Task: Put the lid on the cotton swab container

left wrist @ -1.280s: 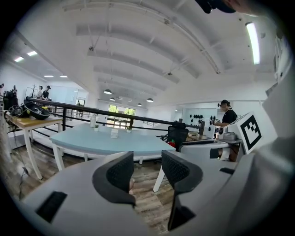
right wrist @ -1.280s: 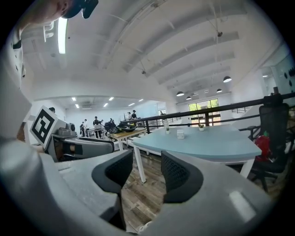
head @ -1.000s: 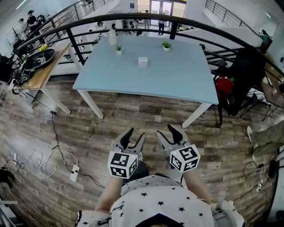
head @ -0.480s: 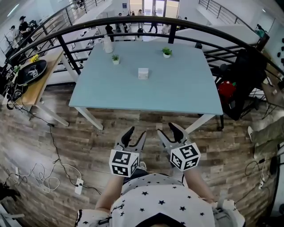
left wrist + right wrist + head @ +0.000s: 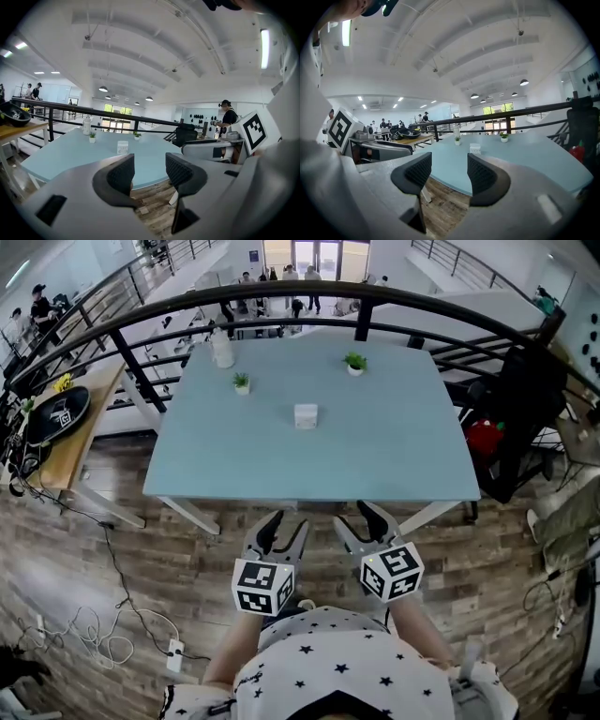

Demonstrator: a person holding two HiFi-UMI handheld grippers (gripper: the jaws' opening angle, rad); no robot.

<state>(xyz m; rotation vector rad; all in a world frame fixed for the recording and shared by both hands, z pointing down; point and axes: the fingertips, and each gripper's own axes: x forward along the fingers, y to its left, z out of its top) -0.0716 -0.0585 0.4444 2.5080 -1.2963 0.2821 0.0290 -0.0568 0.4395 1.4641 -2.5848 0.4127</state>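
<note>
L gripper (image 5: 286,526) & R gripper (image 5: 358,519): jaws on both were partway apart, nothing btwn them. Both hung side by side over wood floor (image 5: 141,549), just short of blue table (image 5: 403,456). Cotton swab container (image 5: 306,415) stood mid-table, well apart from both.

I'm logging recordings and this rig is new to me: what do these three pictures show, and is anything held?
There is no robot here: a person holds tongs in each hand. The head view looks down from the person's head. It shows the left tongs and right tongs above a wooden floor, short of a blue table. The other two views ride on the tongs and look along their jaws. On the table stand a white box, perhaps the swab container, two plants and a bottle. Both tongs are open and empty.
</note>
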